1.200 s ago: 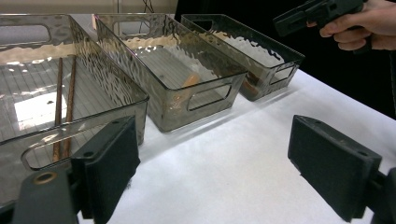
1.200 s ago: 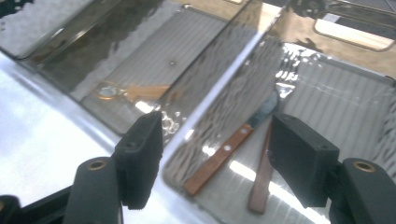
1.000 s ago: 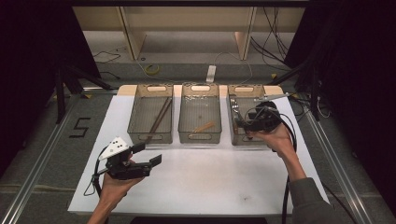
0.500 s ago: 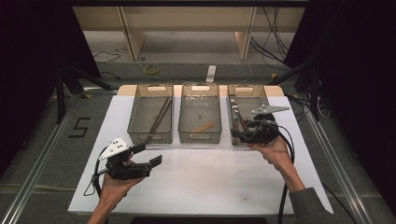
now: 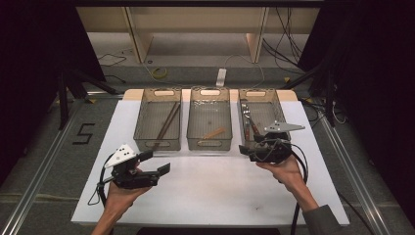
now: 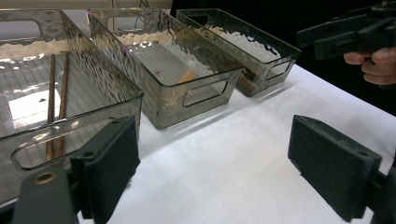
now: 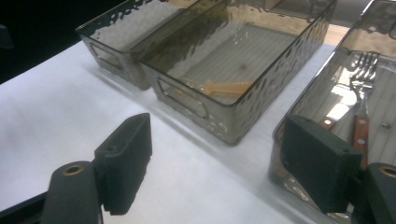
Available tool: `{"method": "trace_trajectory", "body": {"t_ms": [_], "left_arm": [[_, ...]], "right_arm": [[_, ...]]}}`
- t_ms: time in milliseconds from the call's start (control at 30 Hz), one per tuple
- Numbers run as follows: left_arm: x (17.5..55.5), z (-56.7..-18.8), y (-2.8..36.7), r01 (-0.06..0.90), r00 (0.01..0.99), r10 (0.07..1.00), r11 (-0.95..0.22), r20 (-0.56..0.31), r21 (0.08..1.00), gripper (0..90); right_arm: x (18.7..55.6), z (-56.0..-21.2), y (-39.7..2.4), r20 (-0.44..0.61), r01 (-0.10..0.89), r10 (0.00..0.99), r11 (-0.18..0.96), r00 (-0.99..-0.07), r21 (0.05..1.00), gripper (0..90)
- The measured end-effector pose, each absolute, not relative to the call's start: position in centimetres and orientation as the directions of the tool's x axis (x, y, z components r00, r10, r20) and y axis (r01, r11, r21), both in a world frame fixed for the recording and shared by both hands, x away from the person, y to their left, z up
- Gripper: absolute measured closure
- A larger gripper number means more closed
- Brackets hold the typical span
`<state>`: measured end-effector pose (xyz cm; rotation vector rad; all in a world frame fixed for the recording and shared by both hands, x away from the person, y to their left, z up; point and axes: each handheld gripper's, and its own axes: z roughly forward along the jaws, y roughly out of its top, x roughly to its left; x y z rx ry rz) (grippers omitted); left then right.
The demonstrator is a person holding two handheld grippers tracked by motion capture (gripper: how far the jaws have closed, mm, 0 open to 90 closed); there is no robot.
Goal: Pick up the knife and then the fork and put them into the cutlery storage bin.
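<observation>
Fork in the right-hand bin
A wooden-handled fork [image 7: 360, 108] lies flat in the right smoky plastic bin [image 5: 280, 108], tines toward the far end.

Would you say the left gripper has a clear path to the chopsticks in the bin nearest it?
Probably yes: the left gripper is open and empty, the chopsticks lie alone in the open-topped left bin, and only its near wall stands between, so it must come in from above.

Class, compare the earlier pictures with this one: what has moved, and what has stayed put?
The right gripper drew back from over the right bin toward its near end, jaws opening, nothing between them. The left gripper, three bins and their contents stayed put.
</observation>
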<state>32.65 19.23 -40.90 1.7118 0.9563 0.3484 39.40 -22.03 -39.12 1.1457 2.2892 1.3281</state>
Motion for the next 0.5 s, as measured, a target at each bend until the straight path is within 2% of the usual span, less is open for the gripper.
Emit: {"method": "trace_trajectory", "body": {"t_ms": [500], "left_arm": [[32.8, -41.0, 19.2, 0.429, 0.633, 0.738, -0.082, -0.234, 0.900, 15.5]], "right_arm": [[36.5, -40.9, -22.4, 0.185, 0.472, 0.720, 0.219, -0.669, 0.854, 23.5]]}}
